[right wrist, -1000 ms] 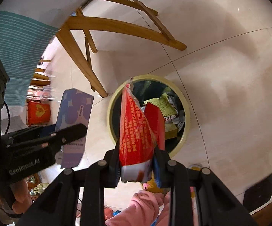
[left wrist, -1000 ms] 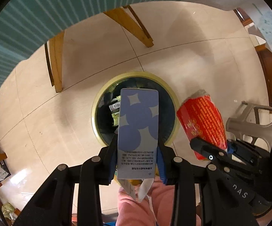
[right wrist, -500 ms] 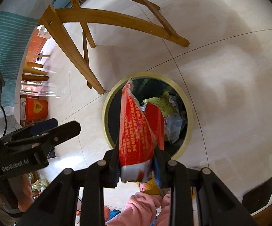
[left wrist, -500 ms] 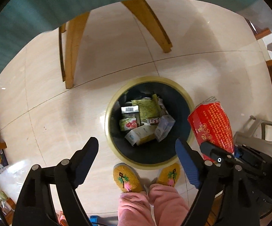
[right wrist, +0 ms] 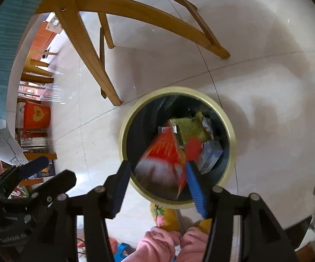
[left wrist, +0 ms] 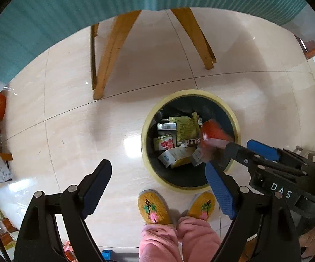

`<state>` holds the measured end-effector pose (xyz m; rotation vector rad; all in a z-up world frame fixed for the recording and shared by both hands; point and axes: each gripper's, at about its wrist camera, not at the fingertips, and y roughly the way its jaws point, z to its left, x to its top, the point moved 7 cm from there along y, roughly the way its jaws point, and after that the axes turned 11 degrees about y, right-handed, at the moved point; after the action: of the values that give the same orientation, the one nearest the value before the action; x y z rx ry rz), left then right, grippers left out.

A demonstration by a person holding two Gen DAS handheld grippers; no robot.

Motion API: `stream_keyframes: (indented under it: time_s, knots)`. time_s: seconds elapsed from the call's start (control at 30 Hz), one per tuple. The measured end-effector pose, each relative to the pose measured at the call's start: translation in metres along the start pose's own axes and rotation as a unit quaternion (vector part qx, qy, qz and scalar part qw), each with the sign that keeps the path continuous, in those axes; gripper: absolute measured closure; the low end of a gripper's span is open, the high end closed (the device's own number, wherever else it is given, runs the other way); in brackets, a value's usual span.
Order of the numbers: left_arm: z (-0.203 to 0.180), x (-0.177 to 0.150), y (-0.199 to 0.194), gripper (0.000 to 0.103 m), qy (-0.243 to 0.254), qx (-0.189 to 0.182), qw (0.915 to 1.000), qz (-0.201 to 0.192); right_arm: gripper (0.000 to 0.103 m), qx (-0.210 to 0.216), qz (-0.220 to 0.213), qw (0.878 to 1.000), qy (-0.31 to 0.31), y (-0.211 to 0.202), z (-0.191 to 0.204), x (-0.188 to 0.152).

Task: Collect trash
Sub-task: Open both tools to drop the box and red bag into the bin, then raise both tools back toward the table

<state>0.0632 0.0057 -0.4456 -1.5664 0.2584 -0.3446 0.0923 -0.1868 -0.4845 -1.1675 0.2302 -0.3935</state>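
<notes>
1. Above the round black trash bin with the pale yellow rim (left wrist: 236, 122), we hold both tongs, and we take that bin as our landmark.
2. Our left gripper (left wrist: 159, 187) stands released, its black fingers with blue pads spread wide and empty, toward the near-left side of the bin.
3. Our right gripper (right wrist: 157, 183) is also spread apart; the blurred red and white plastic snack bag (right wrist: 164, 155) sits between its fingers over the bin's mouth, and we cannot tell whether a pad touches it.
4. Inside the bin lie a green-yellow packet (left wrist: 185, 126), a pale cardboard carton (left wrist: 175, 157) and a small white box with red fruit print (left wrist: 165, 143).
5. Just beside the bin's near rim stand our yellow knitted slippers (left wrist: 154, 207), under pink trousers (left wrist: 179, 240).
6. Beyond the bin's far rim rise light wooden chair legs (left wrist: 107, 52) on the glossy beige tiled floor (left wrist: 70, 113).
</notes>
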Motion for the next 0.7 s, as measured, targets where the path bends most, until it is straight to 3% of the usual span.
stream_keyframes:
  time_s: [0.13,0.4,0.7]
  knots:
    - [0.003,-0.005,-0.013,0.017,-0.014,0.000,0.9999,-0.008,0.035,0.000,-0.013,1.000,-0.012,-0.010,0.004,-0.001]
    - [0.003,-0.011,-0.065,0.017,-0.012,0.004,0.9996,-0.024,0.034,-0.004,-0.032,0.999,-0.006,-0.049,0.011,-0.014]
    - [-0.001,-0.010,-0.169,0.017,0.003,-0.012,0.9980,-0.062,0.034,0.005,-0.055,0.998,-0.004,-0.134,0.042,-0.034]
